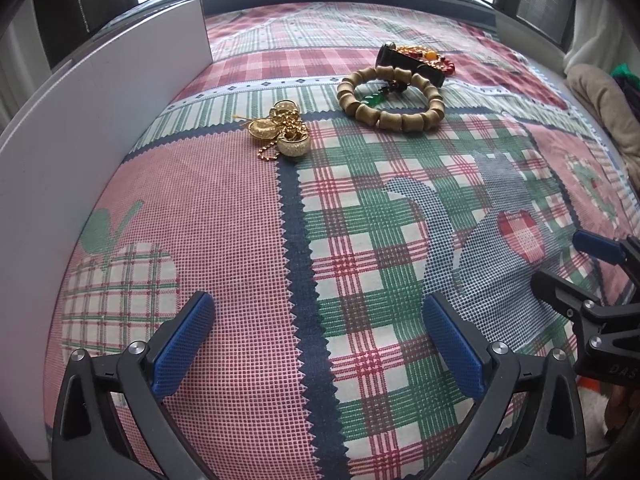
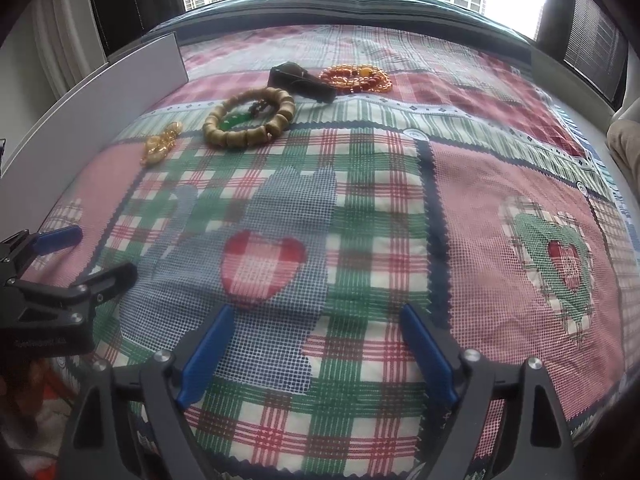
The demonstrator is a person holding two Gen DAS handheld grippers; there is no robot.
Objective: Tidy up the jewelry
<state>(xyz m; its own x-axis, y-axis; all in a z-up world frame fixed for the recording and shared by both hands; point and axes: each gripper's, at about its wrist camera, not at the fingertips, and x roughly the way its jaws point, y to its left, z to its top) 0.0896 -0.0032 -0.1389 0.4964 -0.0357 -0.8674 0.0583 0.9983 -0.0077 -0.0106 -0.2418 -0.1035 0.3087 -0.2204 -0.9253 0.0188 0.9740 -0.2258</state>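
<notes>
Two hand-held grippers hover low over a bed covered by a patchwork quilt (image 1: 360,240) in pink, green and white checks.

The left hand-held gripper (image 1: 318,340) has its two blue-padded fingers (image 1: 184,344) spread wide apart. Nothing sits between them, and they frame bare quilt near a dark blue zigzag stripe. In the right wrist view the same gripper (image 2: 86,254) shows at the left edge, also empty.

The right hand-held gripper (image 2: 316,356) is likewise spread wide, its blue pads (image 2: 206,354) apart with only quilt between them, just in front of a checked heart on a blue cat shape. It holds nothing.

Four pieces of jewelry lie grouped on the far part of the quilt, well away from both grippers:
- One cluster of gold pieces (image 1: 282,132) with a fine bead chain, nearest the left gripper and furthest left of the group.
- One bracelet of chunky tan wooden beads (image 1: 390,98), lying flat in a ring, with a green stone and small dark beads inside its loop.
- One dark, blocky item (image 1: 412,64), just behind the wooden bracelet and touching its far edge; what it is cannot be told.
- One strand of red and amber beads (image 2: 356,78), just beside the dark item on its far right side.

A white panel (image 1: 100,112) stands upright along the left edge of the bed. A window behind shows tall buildings.
</notes>
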